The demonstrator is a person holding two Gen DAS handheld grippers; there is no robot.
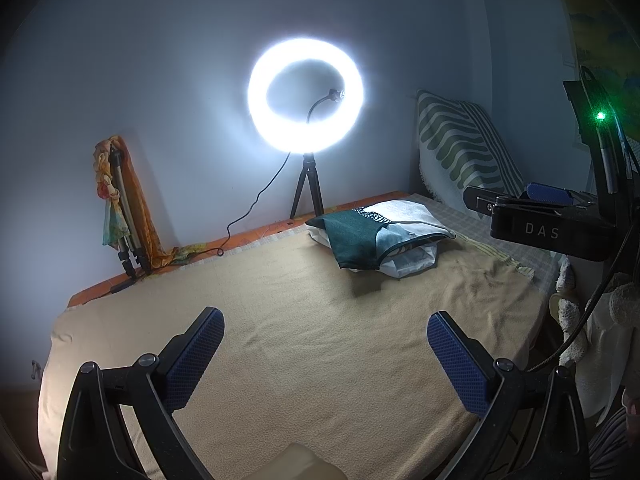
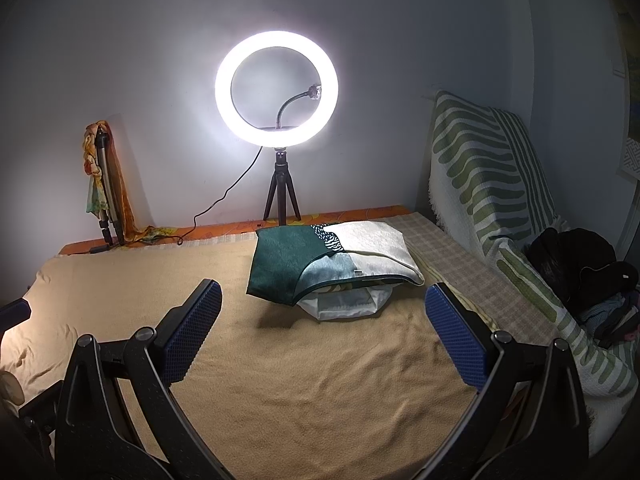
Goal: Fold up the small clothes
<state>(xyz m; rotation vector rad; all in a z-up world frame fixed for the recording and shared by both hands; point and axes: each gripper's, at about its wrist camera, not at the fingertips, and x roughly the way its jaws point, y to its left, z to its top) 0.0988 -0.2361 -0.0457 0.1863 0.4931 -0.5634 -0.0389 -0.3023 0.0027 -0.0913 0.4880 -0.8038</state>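
Right wrist: gripper gapes over nubbly tan blanket, perhaps fleece.

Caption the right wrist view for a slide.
Open right gripper above a tan blanket, facing a stack of folded clothes and a lit ring light.
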